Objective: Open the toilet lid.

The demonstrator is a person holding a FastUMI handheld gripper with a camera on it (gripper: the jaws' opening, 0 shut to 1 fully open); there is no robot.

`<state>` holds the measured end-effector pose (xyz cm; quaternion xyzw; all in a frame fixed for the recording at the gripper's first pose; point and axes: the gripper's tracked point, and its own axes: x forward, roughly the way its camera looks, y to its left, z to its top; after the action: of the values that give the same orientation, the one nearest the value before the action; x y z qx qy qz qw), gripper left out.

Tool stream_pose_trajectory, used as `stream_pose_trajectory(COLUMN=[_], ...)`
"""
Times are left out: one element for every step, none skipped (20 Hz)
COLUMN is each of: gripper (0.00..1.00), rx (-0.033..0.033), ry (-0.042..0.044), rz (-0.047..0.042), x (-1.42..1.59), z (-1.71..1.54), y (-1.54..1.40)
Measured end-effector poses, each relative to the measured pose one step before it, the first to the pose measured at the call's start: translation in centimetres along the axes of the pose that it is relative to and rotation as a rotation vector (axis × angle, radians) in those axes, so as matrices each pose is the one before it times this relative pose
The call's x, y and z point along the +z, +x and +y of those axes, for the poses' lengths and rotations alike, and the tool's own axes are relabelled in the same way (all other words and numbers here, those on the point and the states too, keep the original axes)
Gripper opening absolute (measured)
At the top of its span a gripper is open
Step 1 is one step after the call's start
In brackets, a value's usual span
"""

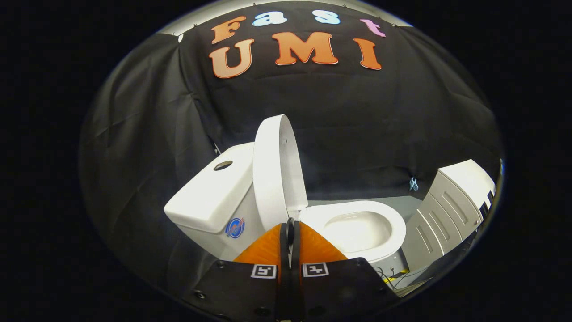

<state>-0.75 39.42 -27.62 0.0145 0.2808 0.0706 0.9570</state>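
My claw point(290, 235) has its two fingers pressed together with only a thin slit between them, and nothing is pinched in it. The toilet lid point(273, 172) is already raised: it stands nearly upright, just beyond my fingertips at about twelve o'clock, leaning back toward the cistern point(210, 197), which sits at ten o'clock from me with its flush button point(222, 165) on top. I cannot tell whether the lid actually touches the cistern front.

The lid's long axis runs up and down, and I see it almost edge-on, with its inner face turned toward the open bowl point(357, 230) at about two o'clock. The seat ring point(393, 223) lies flat and uncovered. Its hinge sits low, right ahead of my tips.

By my reckoning the opening is as good as done, so any further move would only be a gentle nudge toward ten o'clock or a clean retreat. A white cabinet point(451, 201) stands at three o'clock, well apart from the toilet.
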Motion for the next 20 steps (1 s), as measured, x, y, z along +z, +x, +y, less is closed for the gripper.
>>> stream_pose_trajectory(gripper=[0.08,0.08,0.08,0.08,0.08,0.08,0.08,0.08,0.08,0.08,0.08,0.08,0.08,0.08,0.08,0.08,0.08,0.08,0.08,0.08], rx=[0.00446,0.00443,0.00426,0.00449,0.0042,0.00501,0.00415,0.00118,-0.00146,-0.00036,0.00095,0.00297,0.0029,0.0016,-0.00556,-0.00425,-0.0027,-0.00262,-0.0019,-0.00061], ry=[-0.008,-0.00816,-0.00944,-0.00681,-0.0062,-0.00141,-0.00092,-0.00238,-0.0027,-0.00324,0.00233,0.00381,-0.0044,-0.01109,-0.01713,-0.01226,-0.00648,-0.00436,-0.00454,-0.00616], rz=[-0.00019,-0.00094,-0.00039,-0.00003,0.00013,0.00124,0.0017,0.00098,0.00028,0.00072,0.00362,0.0011,0.0003,0.00124,-0.00408,0.00207,-0.00196,-0.00284,-0.00296,-0.00352], x=[-0.097,-0.042,-0.077,-0.067,-0.113,0.013,-0.171,-0.009,-0.008,-0.044,-0.058,-0.102,-0.006,-0.186,-0.02,0.258,-0.007,-0.192,0.184,0.244], z=[0.482,0.503,0.407,0.412,0.425,0.417,0.308,0.169,0.053,0.263,0.194,0.34,0.223,0.2,0.016,0.097,-0.086,-0.013,-0.055,-0.194], y=[0.011,0.099,-0.051,0.078,0.053,-0.025,0.066,0.146,-0.018,-0.025,0.035,0.043,-0.007,-0.121,-0.006,0.175,-0.047,0.038,0.017,0.006])
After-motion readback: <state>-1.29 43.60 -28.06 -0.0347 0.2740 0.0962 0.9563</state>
